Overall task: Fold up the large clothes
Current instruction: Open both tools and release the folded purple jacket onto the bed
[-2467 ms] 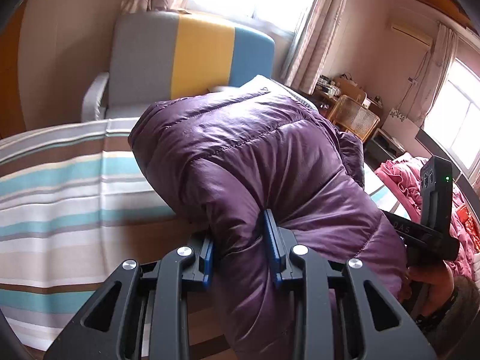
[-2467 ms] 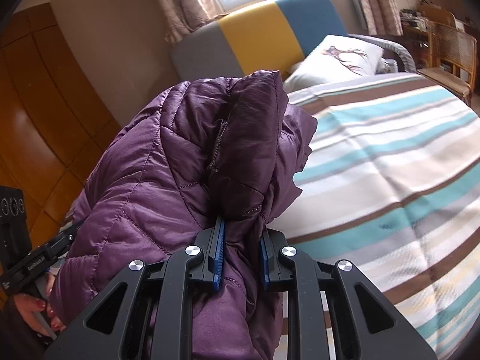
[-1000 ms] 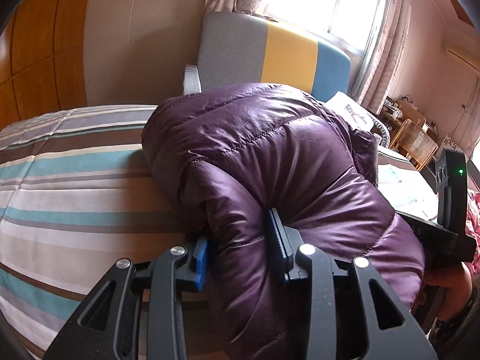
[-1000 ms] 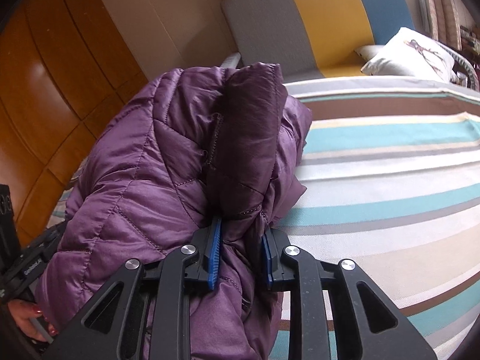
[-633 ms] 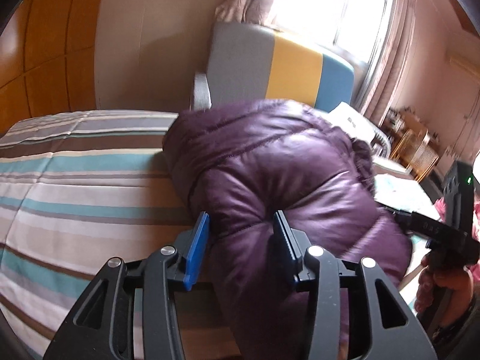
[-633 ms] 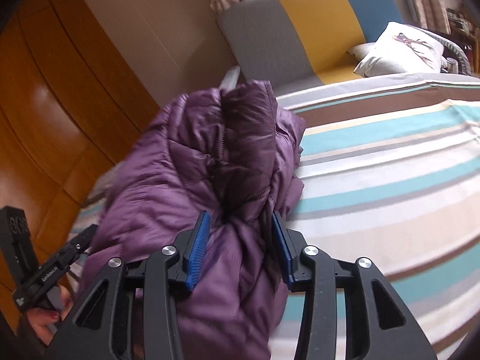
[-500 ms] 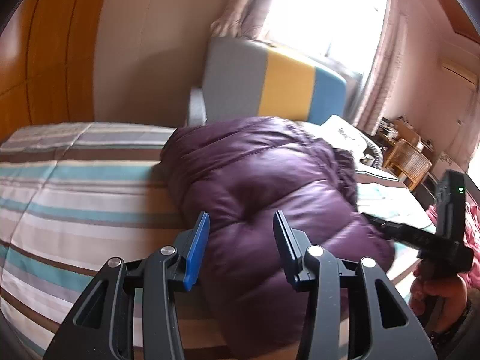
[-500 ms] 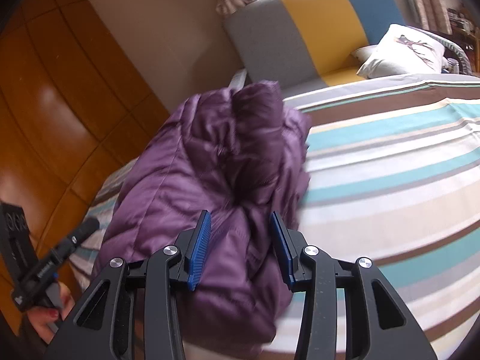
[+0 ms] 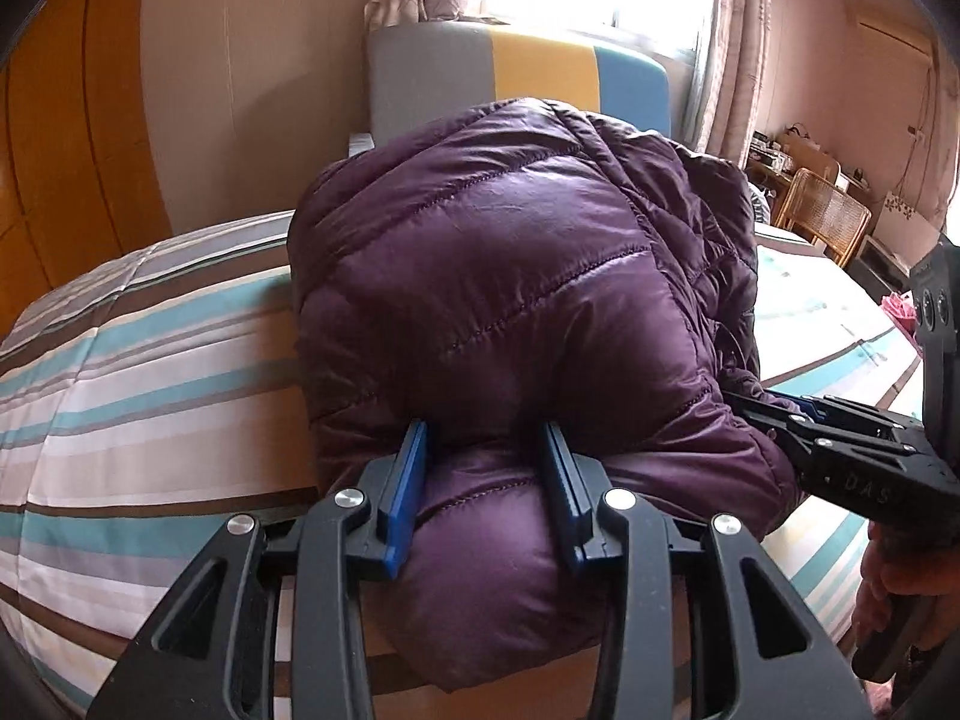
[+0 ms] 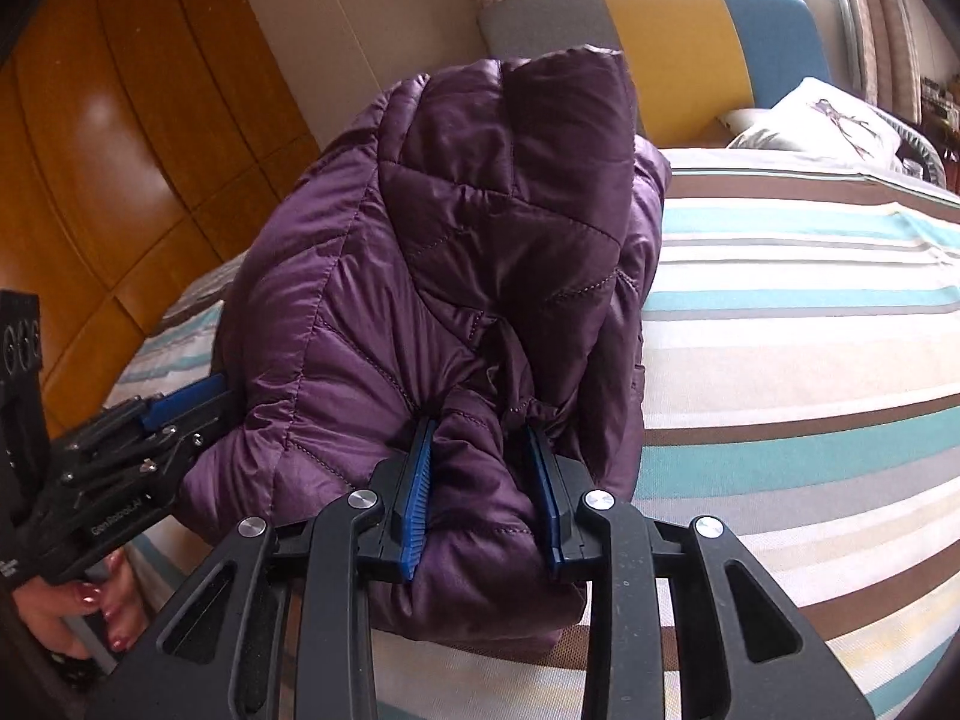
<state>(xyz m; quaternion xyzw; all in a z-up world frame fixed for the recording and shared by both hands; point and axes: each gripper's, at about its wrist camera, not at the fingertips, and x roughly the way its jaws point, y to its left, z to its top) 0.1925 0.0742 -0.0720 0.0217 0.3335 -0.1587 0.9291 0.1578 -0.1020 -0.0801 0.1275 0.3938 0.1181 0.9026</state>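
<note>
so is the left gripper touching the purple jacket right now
Touching: in the left wrist view the left gripper has both blue pads pressed into the purple jacket.

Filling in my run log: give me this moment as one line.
item: purple puffer jacket, bundled | on: striped bed | left hand-held gripper: closed on jacket | right hand-held gripper: closed on jacket

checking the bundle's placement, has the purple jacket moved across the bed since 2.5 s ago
Yes. In the left wrist view the purple jacket now covers the grey end of the headboard; before it sat below the yellow-blue part. Both grippers' jaws just closed in on it.
</note>
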